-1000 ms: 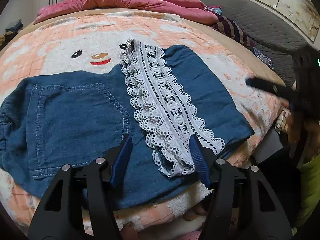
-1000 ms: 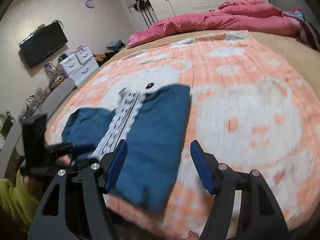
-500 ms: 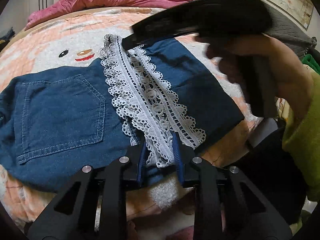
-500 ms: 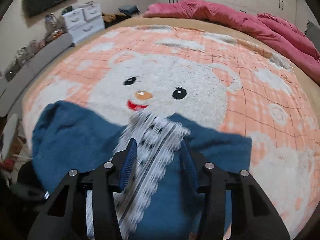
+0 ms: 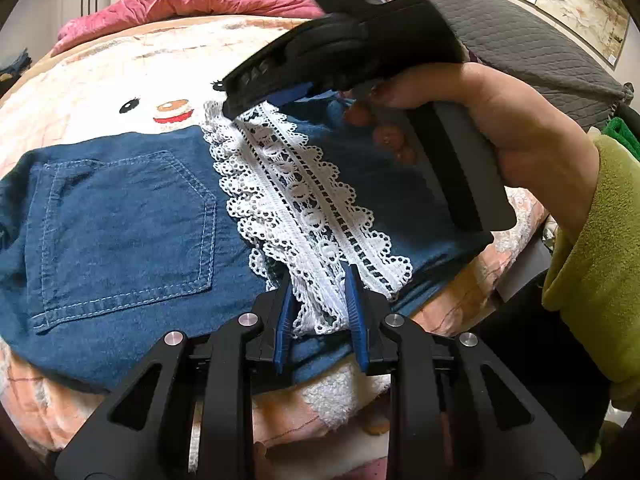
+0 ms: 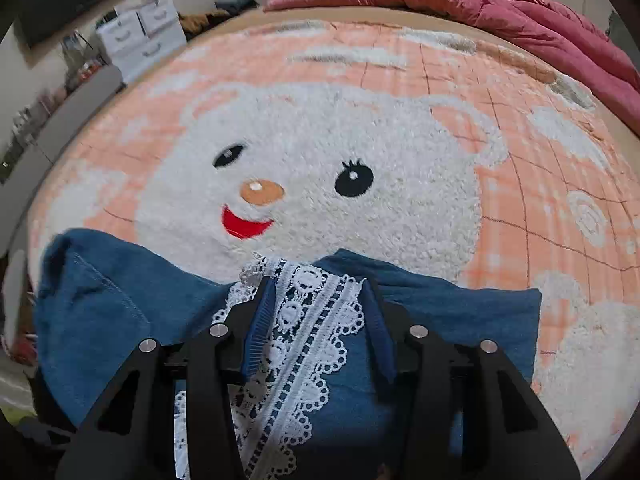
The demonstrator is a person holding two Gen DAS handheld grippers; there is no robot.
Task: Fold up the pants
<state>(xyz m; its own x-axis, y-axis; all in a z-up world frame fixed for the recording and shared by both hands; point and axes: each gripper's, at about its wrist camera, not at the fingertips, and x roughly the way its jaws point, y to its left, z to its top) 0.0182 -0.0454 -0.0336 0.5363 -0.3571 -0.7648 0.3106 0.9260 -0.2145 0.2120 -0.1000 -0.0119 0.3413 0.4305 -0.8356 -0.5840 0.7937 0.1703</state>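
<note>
The pants (image 5: 120, 216) lie flat on the bed (image 6: 400, 80), already doubled so the lace hem (image 5: 304, 208) runs across the middle. My left gripper (image 5: 320, 304) is pinching the near end of the lace. My right gripper (image 6: 316, 320) straddles the far end, fingers narrow; I cannot tell if it grips. I judge one more fold is left.

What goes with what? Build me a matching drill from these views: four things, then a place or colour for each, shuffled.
1 lace trim
2 pocket
3 quilt
4 right gripper

A pink, at the bed's far edge
B fingers either side of the lace's far end
C white, scalloped edges
D blue, left of the lace

Pairs: 1-C, 2-D, 3-A, 4-B
</note>
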